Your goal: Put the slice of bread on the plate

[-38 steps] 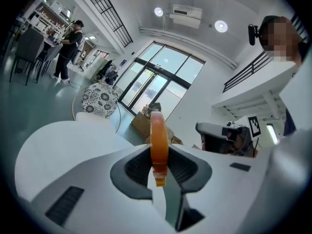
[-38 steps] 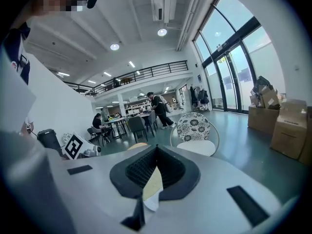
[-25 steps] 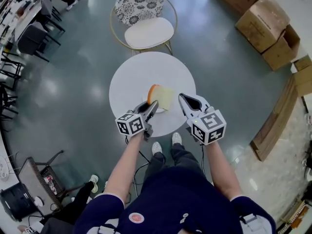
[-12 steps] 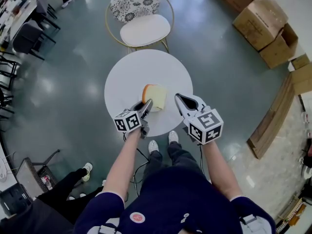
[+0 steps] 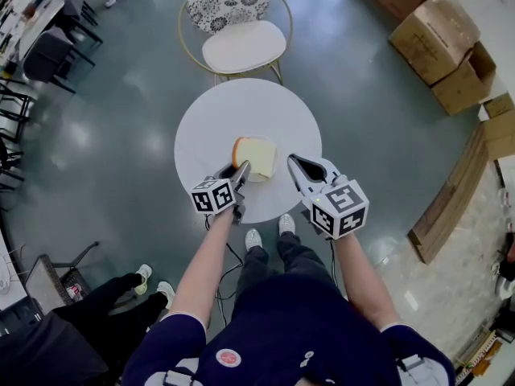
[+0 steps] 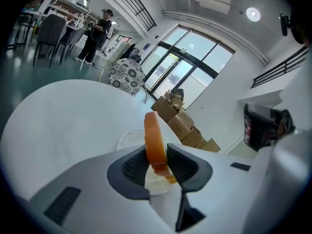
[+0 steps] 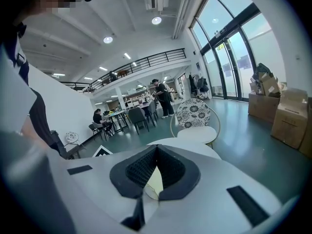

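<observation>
A slice of bread (image 5: pixel 254 158) with an orange crust stands on edge over the front of the round white table (image 5: pixel 241 107). My left gripper (image 5: pixel 241 170) is shut on its near edge. In the left gripper view the bread (image 6: pixel 155 140) rises upright between the dark pads, and a pale round plate (image 6: pixel 127 139) lies on the table just below and beyond it. In the head view the plate barely shows against the white top. My right gripper (image 5: pixel 294 164) hangs to the right of the bread, shut and empty; its jaws (image 7: pixel 156 150) meet at the tips.
A gold-framed chair (image 5: pixel 241 47) with a flowered back stands beyond the table. Cardboard boxes (image 5: pixel 438 34) pile up at the right. Dark chairs (image 5: pixel 44 55) line the left edge, and a person's legs (image 5: pixel 96 328) are at the lower left.
My left gripper has sunk toward the table with the bread, which now sits lower and a little to the left. The right gripper has stayed put.
</observation>
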